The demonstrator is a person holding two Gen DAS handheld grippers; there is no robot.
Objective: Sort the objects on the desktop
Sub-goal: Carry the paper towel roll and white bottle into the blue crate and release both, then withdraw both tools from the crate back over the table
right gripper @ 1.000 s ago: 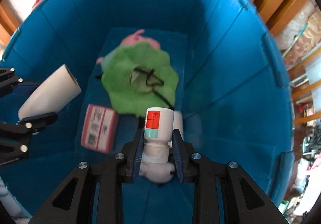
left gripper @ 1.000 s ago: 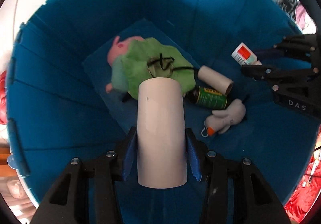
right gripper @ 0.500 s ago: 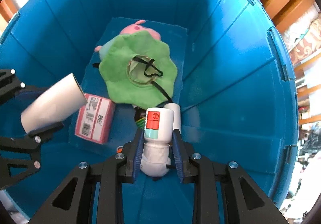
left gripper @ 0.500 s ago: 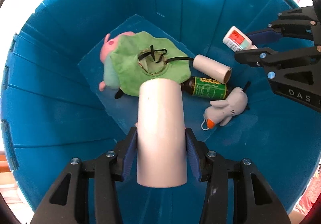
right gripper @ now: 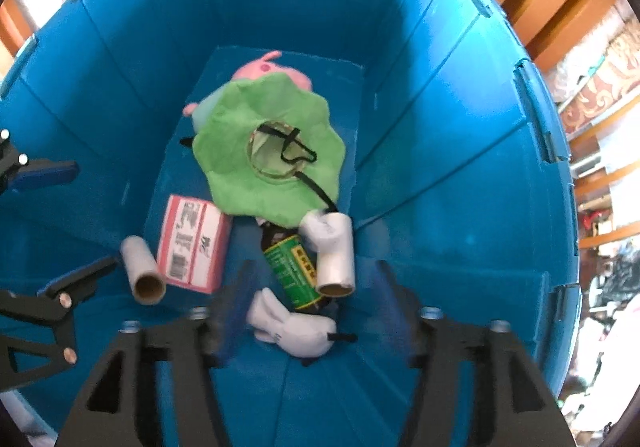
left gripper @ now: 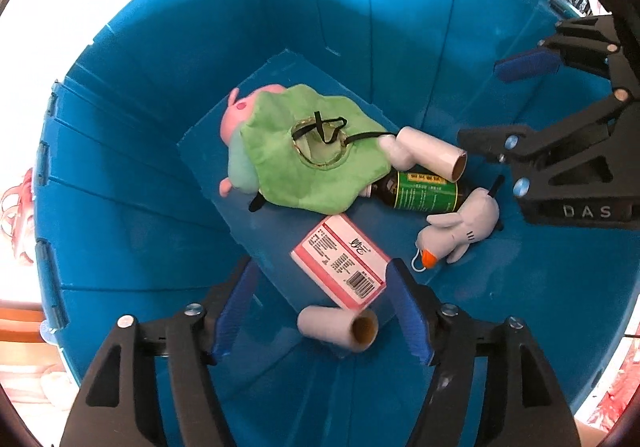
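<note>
- dropped since a second ago: white roll [left gripper: 338, 329] now lies on the bin [left gripper: 160, 151] floor beside the pink box [left gripper: 340, 261].
- left gripper [left gripper: 320, 311] points down, jaws opening, empty.
- right gripper [right gripper: 308, 317] likewise, opening, empty.

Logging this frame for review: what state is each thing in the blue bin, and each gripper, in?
Left gripper: jaws opening, nothing held.
Right gripper: jaws opening, nothing held.
Near paper roll: lying loose on the bin floor.
Pink box: lying flat, barcode up.
Green-label bottle: on its side.
Blue bin: open-topped.
</note>
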